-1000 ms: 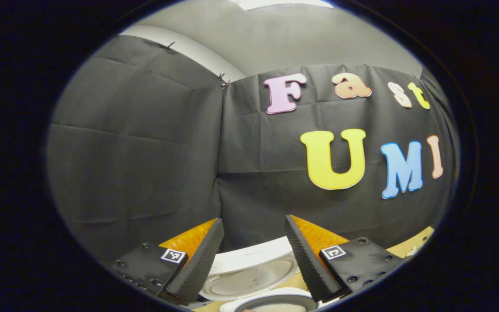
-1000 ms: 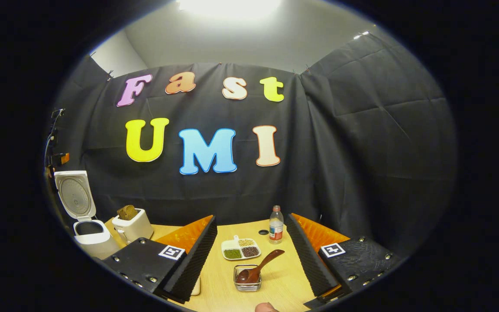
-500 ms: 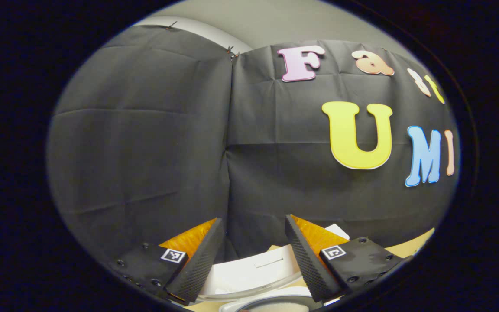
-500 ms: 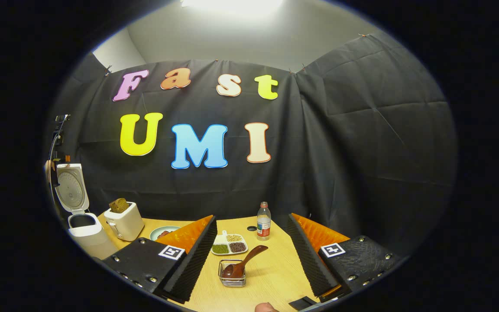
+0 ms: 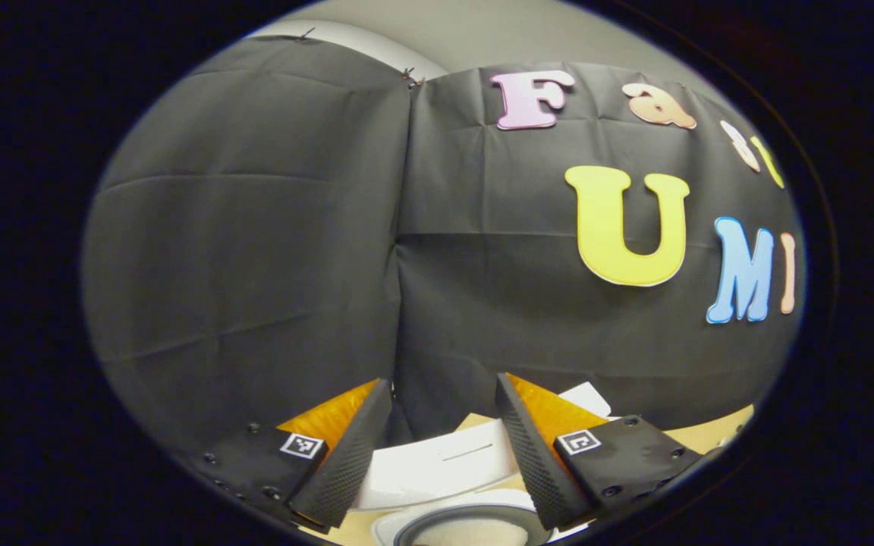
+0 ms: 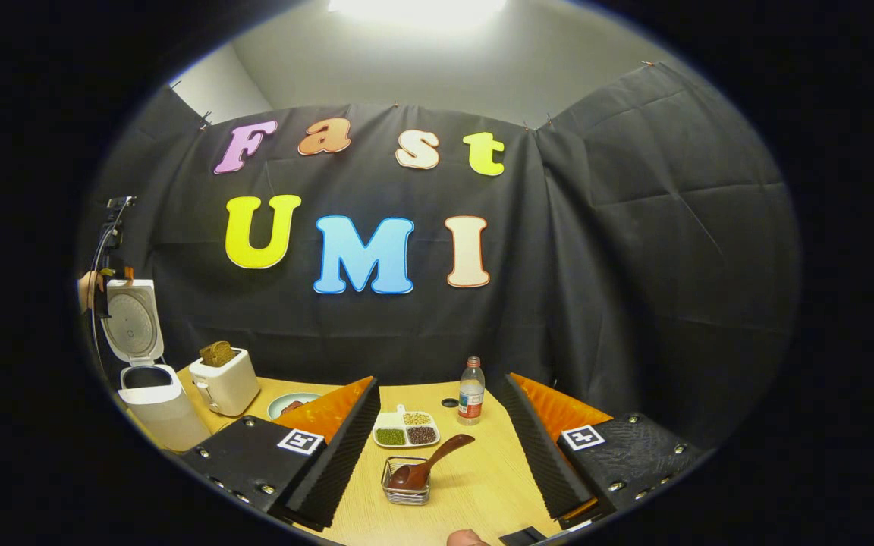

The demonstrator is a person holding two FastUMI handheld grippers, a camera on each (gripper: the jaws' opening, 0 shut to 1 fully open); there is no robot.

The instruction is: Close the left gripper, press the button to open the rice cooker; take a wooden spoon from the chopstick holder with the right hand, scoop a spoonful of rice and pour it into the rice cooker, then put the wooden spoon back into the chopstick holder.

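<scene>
Nearest in the right gripper view, the right gripper [image 6: 437, 444] hangs with fingers spread wide, holding nothing, above the table [image 6: 482, 485]. Between them sits the wire chopstick holder [image 6: 405, 485] with the wooden spoon [image 6: 425, 464] in it, bowl down, handle slanting up to the right. Beyond lie a divided dish [image 6: 405, 431] of beans, a bottle [image 6: 470, 393], a toaster [image 6: 224, 381] with bread. Far left stands the rice cooker [image 6: 152, 402], lid upright. In the left gripper view, the left gripper [image 5: 441, 447] is spread above the cooker's open pot [image 5: 467, 527]
</scene>
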